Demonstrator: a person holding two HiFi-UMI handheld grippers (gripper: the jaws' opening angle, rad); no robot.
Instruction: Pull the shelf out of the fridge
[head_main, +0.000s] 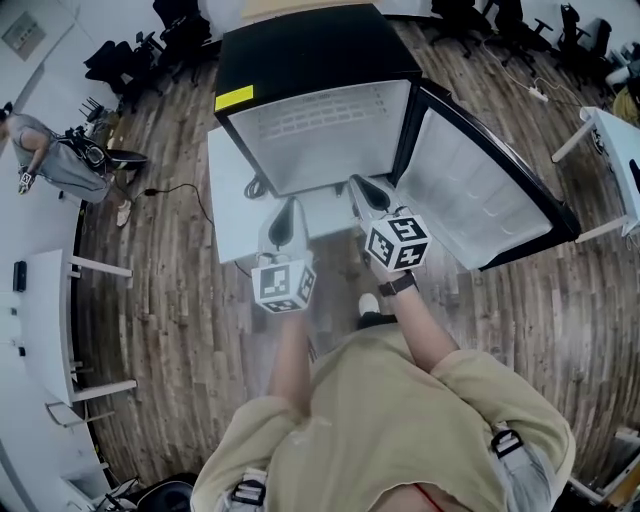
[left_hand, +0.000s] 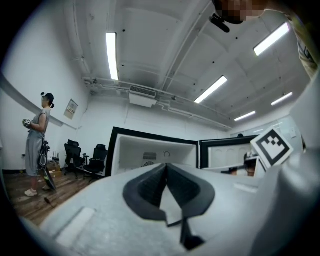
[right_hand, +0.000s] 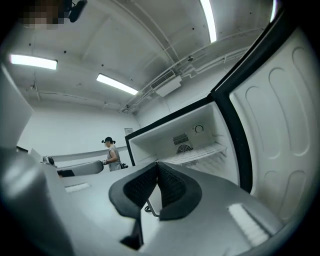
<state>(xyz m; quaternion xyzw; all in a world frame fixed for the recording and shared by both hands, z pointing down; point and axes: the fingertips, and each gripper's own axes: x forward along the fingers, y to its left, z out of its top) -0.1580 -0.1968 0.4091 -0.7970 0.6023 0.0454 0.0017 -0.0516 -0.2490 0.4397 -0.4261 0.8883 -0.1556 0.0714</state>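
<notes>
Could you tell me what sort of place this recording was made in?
Probably an open office or lab workspace: black office chairs stand near the wall, white desks sit on the wood-look floor, and tube lights run across a bare ceiling.

fridge (head_main: 300, 40) black, white inside | sticker (head_main: 234, 97) on fridge yellow | shelf (head_main: 325, 212) before fridge white | floor (head_main: 180, 300) by fridge brown stripes | left hand-held gripper (head_main: 288, 212), right hand-held gripper (head_main: 366, 190) grey, black-white squares
</notes>
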